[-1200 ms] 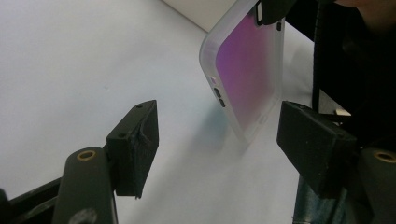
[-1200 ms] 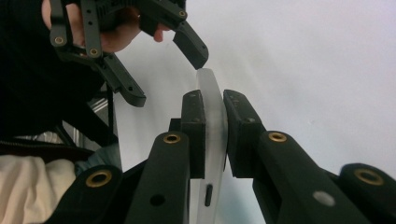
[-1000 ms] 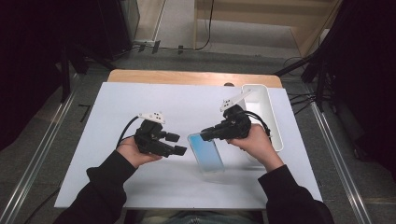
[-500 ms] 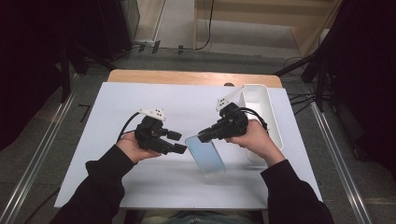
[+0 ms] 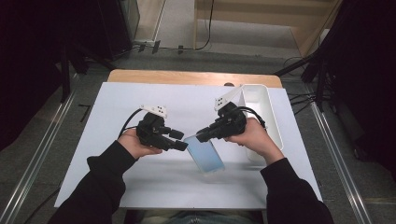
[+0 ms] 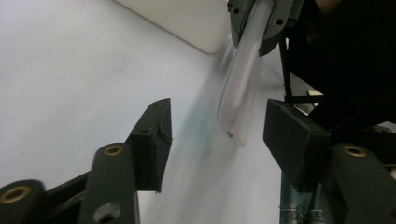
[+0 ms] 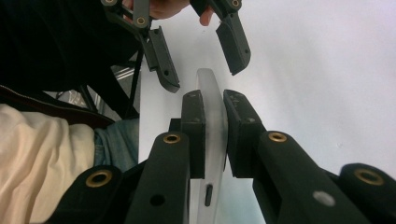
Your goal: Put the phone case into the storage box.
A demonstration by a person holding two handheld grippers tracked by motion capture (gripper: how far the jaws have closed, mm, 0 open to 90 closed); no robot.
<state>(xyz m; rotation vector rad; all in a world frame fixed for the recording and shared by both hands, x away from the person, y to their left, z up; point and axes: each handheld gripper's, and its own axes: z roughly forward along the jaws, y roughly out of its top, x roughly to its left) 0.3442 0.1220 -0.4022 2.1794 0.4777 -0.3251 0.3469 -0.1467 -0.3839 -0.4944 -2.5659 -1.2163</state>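
My right gripper (image 5: 201, 135) is shut on a pale blue, see-through phone case (image 5: 205, 154) and holds it tilted just above the white table top (image 5: 116, 107). In the right gripper view the two pads (image 7: 192, 126) clamp the case (image 7: 214, 135) edge-on. My left gripper (image 5: 181, 141) faces it from the left. Its jaws have just been closing, and the case's free end (image 6: 240, 88) sits between them without touching either pad. The left gripper (image 6: 218, 109) stays open. Beyond the case, the left gripper (image 7: 203, 73) appears in the right gripper view.
A long white tray (image 5: 261, 102) stands on the table's right side, close behind my right hand. A wooden strip (image 5: 187, 77) runs along the far edge. Dark stands and cables surround the table on the floor.
The left jaws have narrowed around the case's free end. The right gripper has tipped the case a little toward the left gripper. Both hands stay in nearly the same place.
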